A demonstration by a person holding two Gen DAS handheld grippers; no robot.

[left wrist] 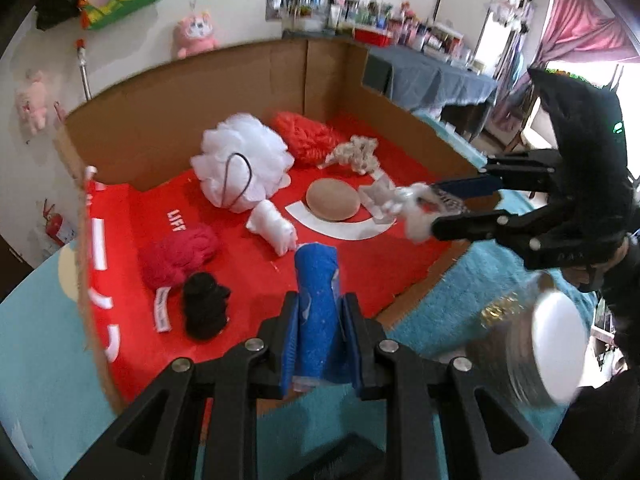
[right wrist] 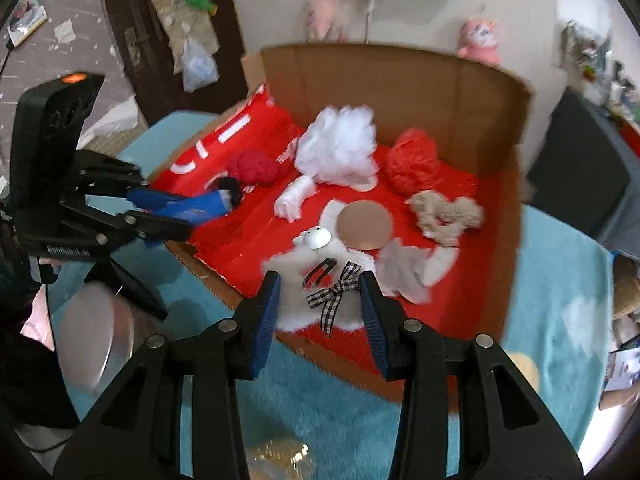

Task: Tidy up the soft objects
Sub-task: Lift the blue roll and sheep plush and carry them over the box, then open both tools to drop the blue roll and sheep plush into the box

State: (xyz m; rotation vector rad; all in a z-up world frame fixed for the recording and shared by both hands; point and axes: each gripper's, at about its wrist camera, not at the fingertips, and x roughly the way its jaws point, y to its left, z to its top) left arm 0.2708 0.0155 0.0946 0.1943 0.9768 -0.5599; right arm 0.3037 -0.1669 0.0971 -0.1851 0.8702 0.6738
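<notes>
Blue roll [left wrist: 317, 312] between left tongs [left wrist: 320, 312]

Your shiny round silver disc with a white centre [left wrist: 554, 350] is smeared by motion blur, so what it is cannot be told. The crowded shelf of small bottles and jars [left wrist: 360, 16] against the far wall is too small and soft to pick apart. The rolled blue cloth [left wrist: 318, 312] hides its lower end between your left pads. In your right view, a glittery gold object [right wrist: 280, 460] is cut off by the bottom edge.
</notes>
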